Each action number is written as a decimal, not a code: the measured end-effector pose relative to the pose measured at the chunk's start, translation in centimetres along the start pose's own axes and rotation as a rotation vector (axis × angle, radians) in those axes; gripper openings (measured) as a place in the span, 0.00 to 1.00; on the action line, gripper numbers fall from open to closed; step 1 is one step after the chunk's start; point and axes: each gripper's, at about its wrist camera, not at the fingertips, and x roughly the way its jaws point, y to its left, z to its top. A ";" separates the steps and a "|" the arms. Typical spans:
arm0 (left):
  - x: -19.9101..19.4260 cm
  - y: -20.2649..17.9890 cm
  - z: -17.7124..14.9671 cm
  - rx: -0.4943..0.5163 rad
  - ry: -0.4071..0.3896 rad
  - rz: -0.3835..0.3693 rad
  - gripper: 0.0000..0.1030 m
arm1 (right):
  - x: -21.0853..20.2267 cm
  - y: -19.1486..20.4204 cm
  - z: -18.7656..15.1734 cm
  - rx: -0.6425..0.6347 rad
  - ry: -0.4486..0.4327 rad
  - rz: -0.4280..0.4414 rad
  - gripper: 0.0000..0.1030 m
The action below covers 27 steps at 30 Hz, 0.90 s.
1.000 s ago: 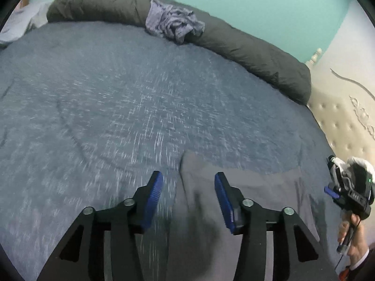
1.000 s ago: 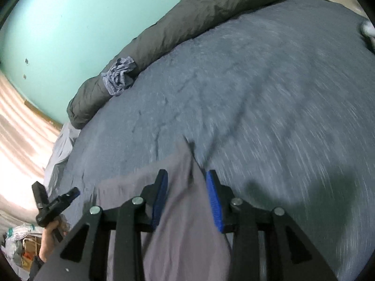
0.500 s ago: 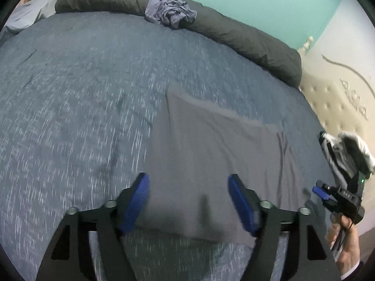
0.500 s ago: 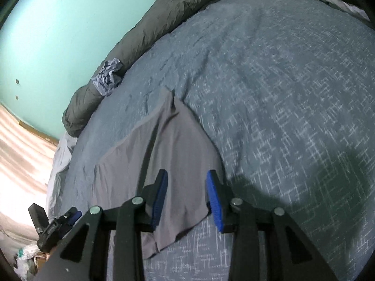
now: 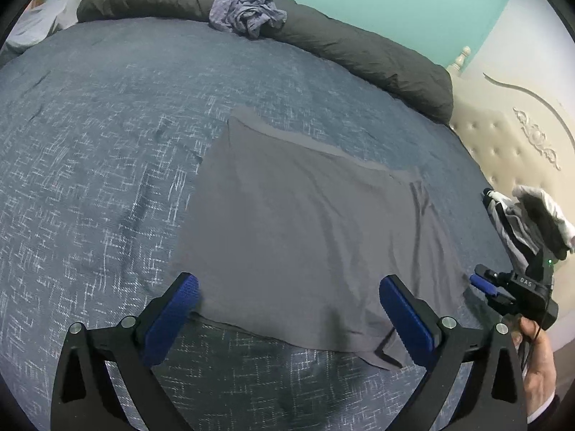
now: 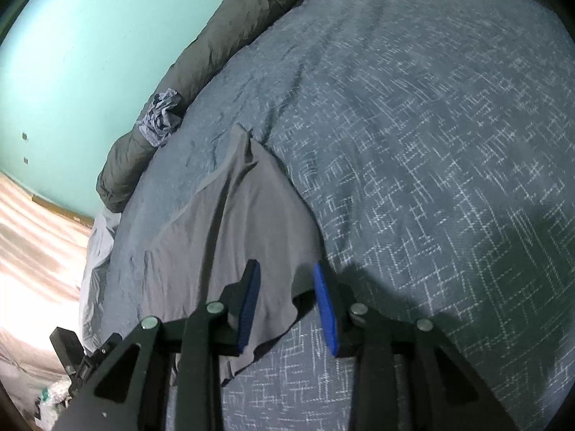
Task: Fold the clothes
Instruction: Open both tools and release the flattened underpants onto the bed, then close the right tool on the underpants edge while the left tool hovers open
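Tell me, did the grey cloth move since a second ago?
Yes. The grey cloth now lies spread flat on the blue bedspread, reaching farther toward the dark rolled duvet; before, it hung bunched between the fingers.

Smooth matt grey cloth garment [image 5: 309,237] on rough woven blue bedspread [image 5: 107,143].

Grey garment's [image 6: 230,237] near corner hidden behind right tongs [image 6: 287,309].

Both wrist cameras look steeply down, close over the bed [image 5: 107,151]; both share the grey garment [image 5: 305,237] and far rolled duvet [image 6: 230,43].
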 end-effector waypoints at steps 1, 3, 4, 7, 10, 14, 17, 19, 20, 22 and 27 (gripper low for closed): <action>0.1 -0.1 -0.1 0.000 0.001 -0.003 1.00 | 0.1 0.0 -0.1 -0.007 0.003 -0.004 0.30; 0.1 -0.3 0.0 -0.001 -0.005 -0.001 1.00 | 0.3 0.1 -0.2 -0.022 0.009 -0.011 0.26; 0.2 -0.4 0.1 0.000 -0.010 -0.002 1.00 | 0.6 0.2 -0.3 -0.034 0.015 -0.025 0.22; 0.1 -0.5 0.4 -0.005 -0.026 -0.007 1.00 | 1.1 0.3 -0.5 -0.040 0.022 -0.027 0.09; 0.2 -0.6 0.6 -0.008 -0.035 -0.011 1.00 | 1.4 0.3 -0.4 -0.044 0.005 -0.024 0.03; 0.8 -0.6 0.7 -0.009 -0.024 -0.014 1.00 | 0.2 -1.3 -0.1 0.031 -0.046 0.013 0.02; 1.2 -0.7 0.8 -0.001 -0.020 -0.008 1.00 | -0.5 -2.4 0.2 0.068 -0.070 0.026 0.02; 1.3 -0.7 0.9 -0.009 -0.021 -0.007 1.00 | -0.7 -3.0 0.1 0.082 -0.074 0.032 0.02; 1.3 -0.7 0.9 -0.011 -0.022 -0.008 1.00 | -0.7 -3.2 0.0 0.087 -0.073 0.032 0.02; 1.3 -0.7 1.1 -0.012 -0.022 -0.010 1.00 | -0.6 -3.7 -0.1 0.103 -0.068 0.032 0.02; 1.5 -0.7 1.1 -0.007 -0.025 0.003 1.00 | -0.7 -4.5 -0.5 0.130 -0.074 -0.004 0.02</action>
